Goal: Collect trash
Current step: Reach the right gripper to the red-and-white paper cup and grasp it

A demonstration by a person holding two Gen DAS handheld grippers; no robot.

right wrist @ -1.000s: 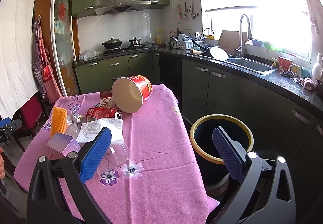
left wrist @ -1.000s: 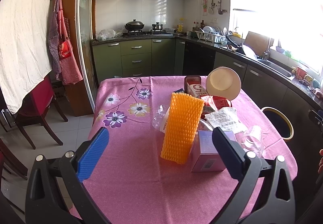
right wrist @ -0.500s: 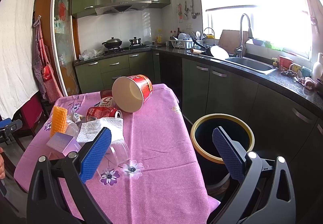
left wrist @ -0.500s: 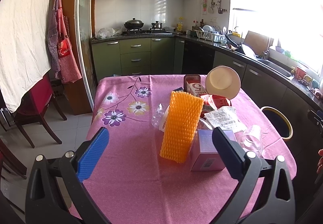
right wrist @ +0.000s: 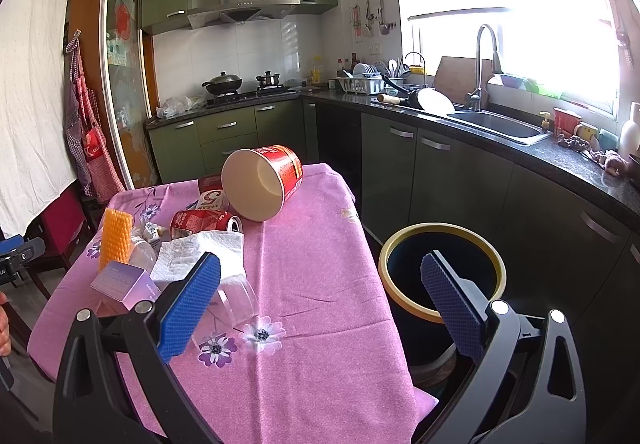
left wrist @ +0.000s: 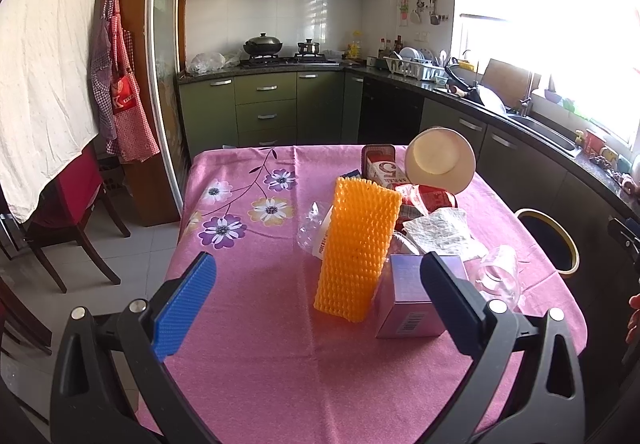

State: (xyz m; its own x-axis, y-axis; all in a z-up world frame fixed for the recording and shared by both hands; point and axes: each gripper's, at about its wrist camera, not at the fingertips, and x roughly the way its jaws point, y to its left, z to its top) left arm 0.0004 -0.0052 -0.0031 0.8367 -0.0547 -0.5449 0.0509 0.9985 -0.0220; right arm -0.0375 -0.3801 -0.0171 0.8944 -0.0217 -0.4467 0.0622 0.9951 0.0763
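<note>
Trash lies on the pink tablecloth (left wrist: 248,324): an orange foam net (left wrist: 358,248), a purple box (left wrist: 412,300), a crumpled tissue (left wrist: 440,232), a clear plastic cup (left wrist: 498,276), a red can (right wrist: 204,222) and a tipped red paper bucket (right wrist: 262,183). The dark bin with a yellow rim (right wrist: 442,272) stands on the floor beside the table. My left gripper (left wrist: 316,304) is open and empty, short of the foam net. My right gripper (right wrist: 320,306) is open and empty above the table corner, between the cup (right wrist: 236,300) and the bin.
Green kitchen cabinets (right wrist: 440,171) and a dark counter with a sink (right wrist: 500,123) run along the right. A wooden chair with a red cover (left wrist: 72,203) stands left of the table. A white sheet (left wrist: 44,83) hangs at the left.
The left gripper view has shifted slightly; the trash sits a little lower and closer. The right gripper has hardly moved. Both stay open.
</note>
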